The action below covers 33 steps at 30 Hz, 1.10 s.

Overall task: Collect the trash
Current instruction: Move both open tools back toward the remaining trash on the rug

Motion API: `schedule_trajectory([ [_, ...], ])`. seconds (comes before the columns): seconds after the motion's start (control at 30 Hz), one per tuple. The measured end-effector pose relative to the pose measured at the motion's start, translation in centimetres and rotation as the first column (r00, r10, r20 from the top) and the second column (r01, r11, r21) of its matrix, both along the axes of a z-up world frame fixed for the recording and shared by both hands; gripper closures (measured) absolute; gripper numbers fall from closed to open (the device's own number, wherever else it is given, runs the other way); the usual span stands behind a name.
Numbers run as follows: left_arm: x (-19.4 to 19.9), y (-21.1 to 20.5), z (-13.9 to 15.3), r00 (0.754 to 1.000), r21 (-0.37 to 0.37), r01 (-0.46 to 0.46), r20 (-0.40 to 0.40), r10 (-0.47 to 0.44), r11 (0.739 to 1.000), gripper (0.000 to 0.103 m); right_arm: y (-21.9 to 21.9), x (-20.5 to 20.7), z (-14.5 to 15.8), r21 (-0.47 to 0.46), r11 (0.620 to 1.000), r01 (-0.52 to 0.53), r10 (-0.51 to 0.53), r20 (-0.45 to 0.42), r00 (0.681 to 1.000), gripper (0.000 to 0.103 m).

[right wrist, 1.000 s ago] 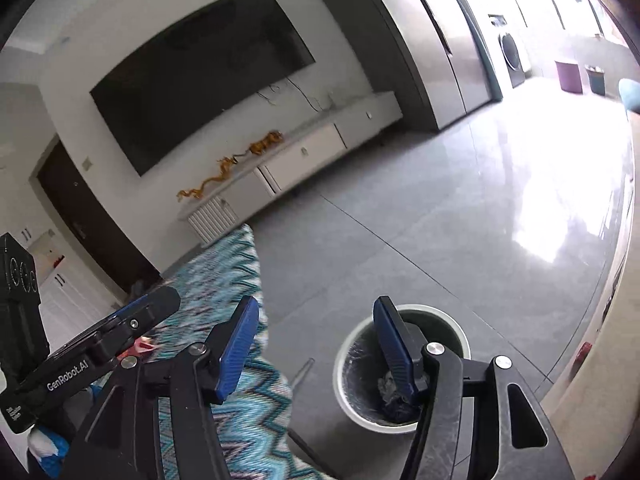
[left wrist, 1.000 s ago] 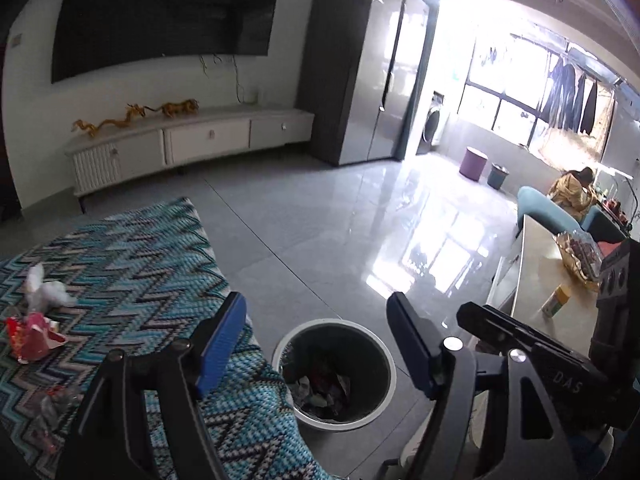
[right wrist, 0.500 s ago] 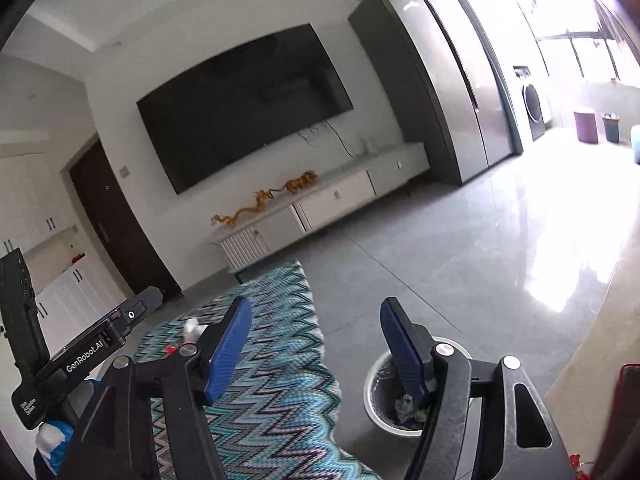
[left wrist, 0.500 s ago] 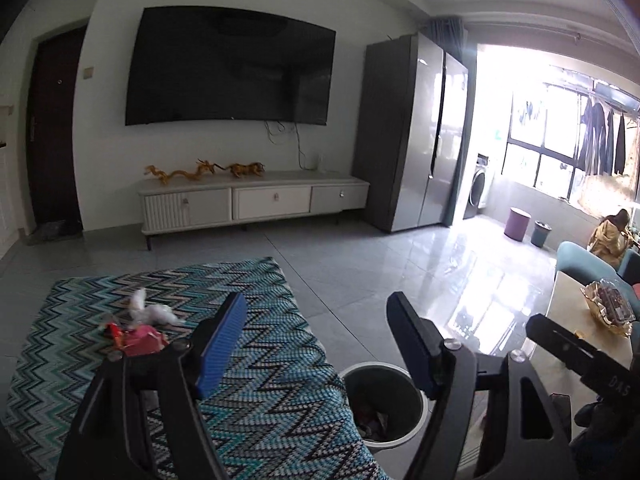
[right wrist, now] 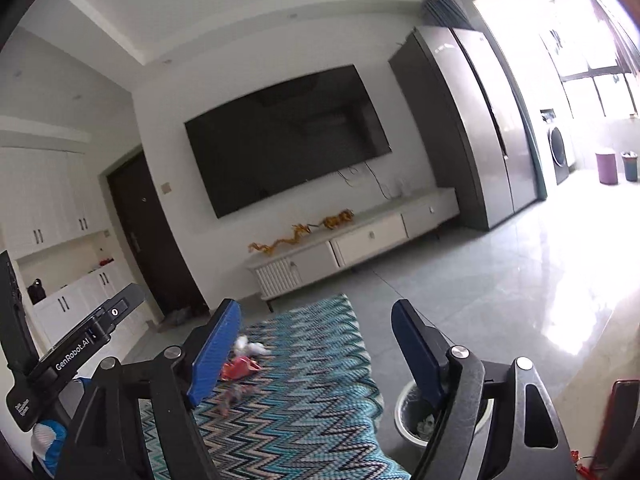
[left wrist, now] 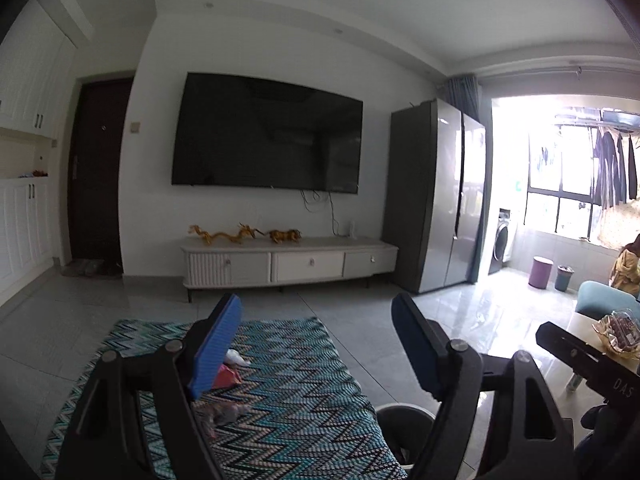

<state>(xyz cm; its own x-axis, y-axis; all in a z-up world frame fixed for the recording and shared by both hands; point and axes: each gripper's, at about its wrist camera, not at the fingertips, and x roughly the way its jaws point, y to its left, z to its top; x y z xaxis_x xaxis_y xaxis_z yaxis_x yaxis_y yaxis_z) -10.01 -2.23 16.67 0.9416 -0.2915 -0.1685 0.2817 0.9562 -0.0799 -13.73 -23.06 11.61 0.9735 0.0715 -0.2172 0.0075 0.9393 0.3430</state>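
On the zigzag rug [left wrist: 304, 392] lie a white tissue [left wrist: 238, 358], a red wrapper [left wrist: 229, 378] and a clear crumpled wrapper [left wrist: 226, 412]. The right wrist view shows the same tissue [right wrist: 250, 346], red wrapper [right wrist: 240, 368] and clear wrapper [right wrist: 236, 394]. A round bin [left wrist: 404, 410] with trash inside stands on the floor at the rug's right edge, also seen as the bin [right wrist: 406, 416]. My left gripper [left wrist: 316, 320] and right gripper [right wrist: 316, 320] are held high, nearly level, jaws opening, with nothing between them.
A white TV cabinet [left wrist: 288, 264] stands against the far wall under a large TV, with a tall grey fridge [left wrist: 436, 200] to its right. A light table [left wrist: 576, 344] with a snack basket sits at the right. Bare tiled floor [right wrist: 500, 280] lies beyond the rug.
Both grippers have risen and tilted up from over the bin toward the room. The bin has slid to the lower edge. The right jaws stand wider apart.
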Motion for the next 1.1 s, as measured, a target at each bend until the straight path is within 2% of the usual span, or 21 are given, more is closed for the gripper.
schedule_trajectory([
  [0.23,-3.6,2.5,1.3,0.995,-0.011,-0.061,0.076,0.062,0.998,0.020,1.6,-2.2,1.6,-0.025,0.999,-0.026,0.027,0.056,0.998,0.024],
  [0.47,-4.4,3.8,1.2,0.991,-0.012,-0.092,0.097,0.093,0.996,0.020,2.8,-2.7,1.9,-0.042,0.998,-0.055,0.058,0.071,0.996,0.024],
  [0.8,-1.9,4.1,0.3,0.992,0.004,-0.113,0.048,0.113,0.994,0.020,3.8,-1.2,1.0,-0.034,0.996,-0.083,0.084,0.028,0.996,0.023],
  [1.1,2.2,4.7,-2.2,0.991,0.030,-0.128,-0.031,0.129,0.991,0.020,4.4,1.8,-0.8,-0.028,0.993,-0.116,0.115,-0.045,0.992,0.023],
])
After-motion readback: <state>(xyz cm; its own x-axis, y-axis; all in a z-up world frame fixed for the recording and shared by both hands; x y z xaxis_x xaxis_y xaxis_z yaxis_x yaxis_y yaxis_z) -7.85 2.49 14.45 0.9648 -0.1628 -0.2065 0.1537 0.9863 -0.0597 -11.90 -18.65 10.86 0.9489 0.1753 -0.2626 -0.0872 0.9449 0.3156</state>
